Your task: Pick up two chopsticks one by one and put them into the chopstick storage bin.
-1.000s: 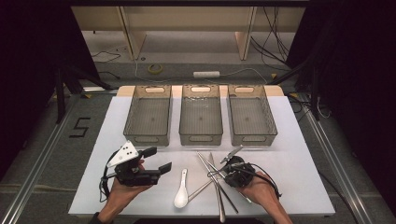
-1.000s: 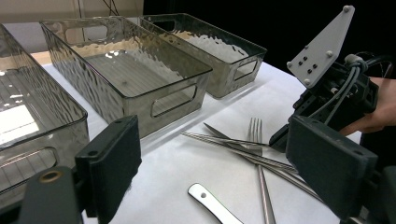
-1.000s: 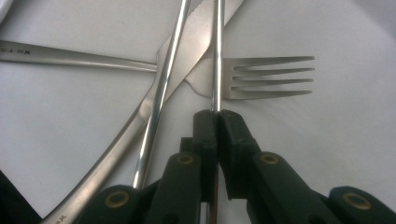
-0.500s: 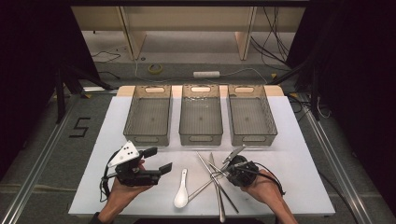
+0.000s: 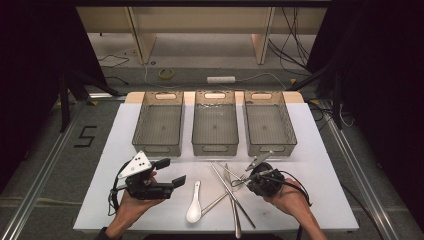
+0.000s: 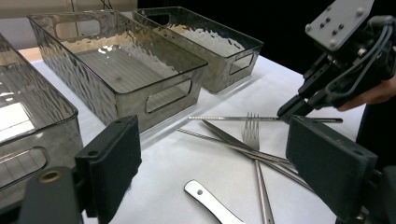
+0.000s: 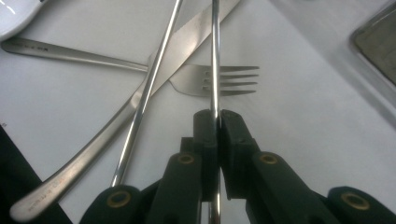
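So far no sorting has been completed: all three trays along the far edge of the table (image 5: 100,150) are empty. From left to right they are the left tray (image 5: 159,124), the middle tray (image 5: 215,122) and the right tray (image 5: 268,122), set side by side with narrow gaps.

At the near-left part of the table the left claw (image 5: 174,172) hovers with its jaws wide apart and nothing between them; in the left gripper view its pads (image 6: 114,158) frame the cutlery pile without touching it.

Toward the near edge, left of centre, lies a white spoon (image 5: 193,206). Just right of it is the crossed pile: a knife (image 7: 154,74), a fork (image 7: 210,80) and a loose chopstick (image 7: 149,84), overlapping one another on the table.

At the near-right, the right claw (image 7: 217,119) is clamped on a metal chopstick (image 7: 215,46), gripping it partway along its length. In the left gripper view this chopstick (image 6: 233,118) runs roughly level just above the pile, between the pile and the trays.

Judged status: first item is gripped and barely lifted, not yet carried to any tray. Remaining work appears to be depositing this chopstick, then clearing the spoon, knife, fork and second chopstick
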### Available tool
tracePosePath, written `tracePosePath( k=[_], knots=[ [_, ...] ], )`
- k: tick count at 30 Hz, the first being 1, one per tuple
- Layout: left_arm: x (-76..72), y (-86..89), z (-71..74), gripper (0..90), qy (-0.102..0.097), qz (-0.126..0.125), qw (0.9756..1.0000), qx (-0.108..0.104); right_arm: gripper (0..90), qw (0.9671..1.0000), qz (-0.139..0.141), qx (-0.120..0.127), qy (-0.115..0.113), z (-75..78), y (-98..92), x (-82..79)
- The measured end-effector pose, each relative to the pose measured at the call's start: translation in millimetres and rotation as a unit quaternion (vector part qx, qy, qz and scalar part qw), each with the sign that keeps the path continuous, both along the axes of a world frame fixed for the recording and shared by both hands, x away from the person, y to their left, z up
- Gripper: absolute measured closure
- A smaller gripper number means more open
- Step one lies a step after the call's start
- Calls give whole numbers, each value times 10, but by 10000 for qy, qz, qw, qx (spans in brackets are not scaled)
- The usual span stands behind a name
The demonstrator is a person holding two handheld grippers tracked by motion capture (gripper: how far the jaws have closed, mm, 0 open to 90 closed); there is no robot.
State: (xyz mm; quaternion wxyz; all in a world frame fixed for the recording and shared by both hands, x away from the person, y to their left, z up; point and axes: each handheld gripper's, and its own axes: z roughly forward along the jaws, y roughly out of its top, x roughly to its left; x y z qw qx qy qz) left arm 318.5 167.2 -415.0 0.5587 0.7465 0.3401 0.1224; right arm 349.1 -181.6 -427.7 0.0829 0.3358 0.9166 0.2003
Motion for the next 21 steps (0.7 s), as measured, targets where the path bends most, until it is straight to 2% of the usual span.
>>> tracePosePath(
  k=[6,11,13,15,17,19,21],
  knots=[
    [56,-93,-29,175,119,-220,9996,143,864,9998,156,103,-45,94,15,-31],
    [76,-216,-51,178,151,-501,9979,387,864,9981,576,174,-104,178,166,-108],
    [71,-283,-66,177,173,-633,9965,517,864,9974,695,147,-151,202,211,-138],
    [76,-350,-81,178,179,-784,9943,707,864,9966,805,146,-134,223,253,-166],
    [83,-418,-96,178,230,-924,9922,805,864,9963,834,138,-129,232,274,-181],
    [90,-480,-95,183,201,-1045,9891,1020,864,9950,980,134,-120,251,336,-216],
    [103,-516,-89,193,215,-1144,9871,1095,864,9940,1072,127,-149,267,367,-234]
  ],
)
